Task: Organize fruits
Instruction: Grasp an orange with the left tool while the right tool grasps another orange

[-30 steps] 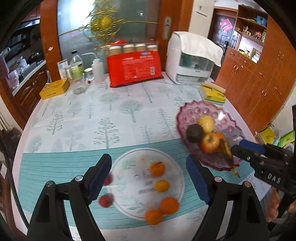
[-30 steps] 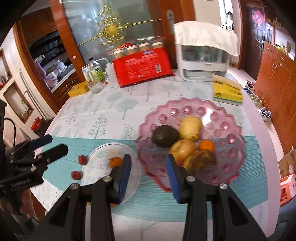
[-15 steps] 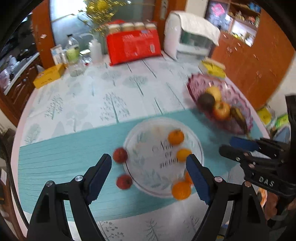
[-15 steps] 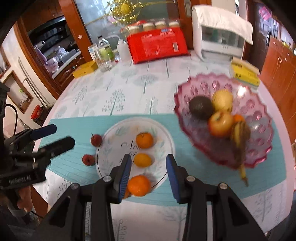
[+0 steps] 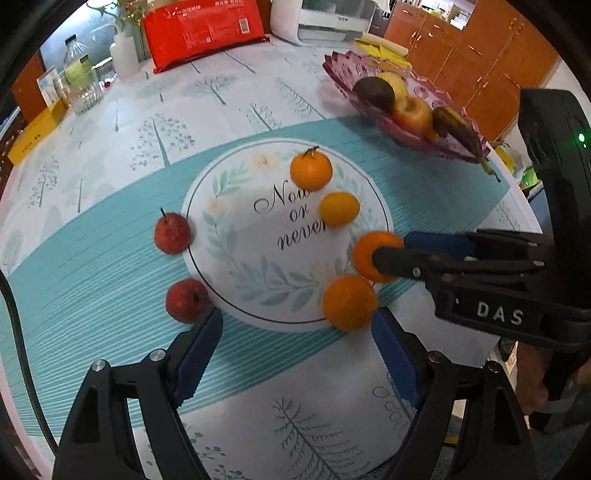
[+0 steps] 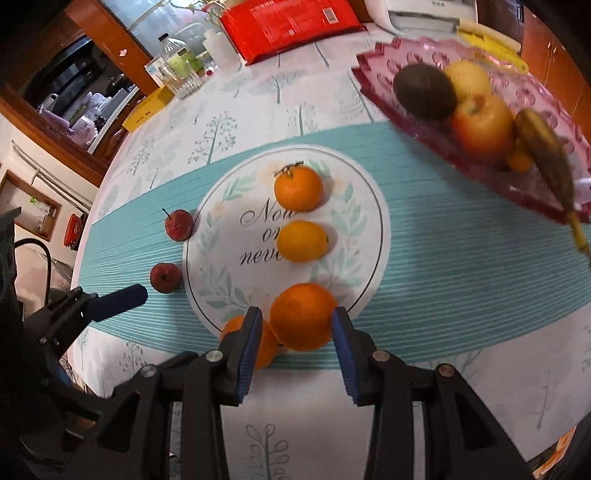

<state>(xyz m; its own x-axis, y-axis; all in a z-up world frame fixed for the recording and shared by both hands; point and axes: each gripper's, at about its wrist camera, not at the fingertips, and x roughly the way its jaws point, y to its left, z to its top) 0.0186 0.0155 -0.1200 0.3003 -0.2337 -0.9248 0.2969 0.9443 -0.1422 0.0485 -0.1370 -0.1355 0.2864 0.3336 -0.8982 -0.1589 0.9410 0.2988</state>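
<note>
A white printed plate (image 5: 258, 236) (image 6: 236, 229) holds several oranges. My right gripper (image 6: 297, 325) (image 5: 388, 249) is open, its blue pads on either side of a large orange (image 6: 301, 315) (image 5: 364, 254) at the plate's near edge; contact is unclear. Another orange (image 5: 349, 302) (image 6: 264, 345) lies beside it. Two small red fruits (image 5: 173, 233) (image 5: 184, 301) lie on the cloth left of the plate. My left gripper (image 5: 295, 339) is open and empty, low over the plate's near edge. A pink glass bowl (image 5: 406, 136) (image 6: 546, 96) holds mixed fruit at the right.
A red bag (image 5: 199, 31), bottles (image 5: 79, 79), a yellow box (image 5: 35, 133) and a white appliance (image 5: 325, 16) stand at the far side. The round table's edge runs close at the right, wooden cabinets beyond.
Both grippers have dropped down and come close to the plate. My right gripper has swung left from the pink bowl and now straddles the large orange.
</note>
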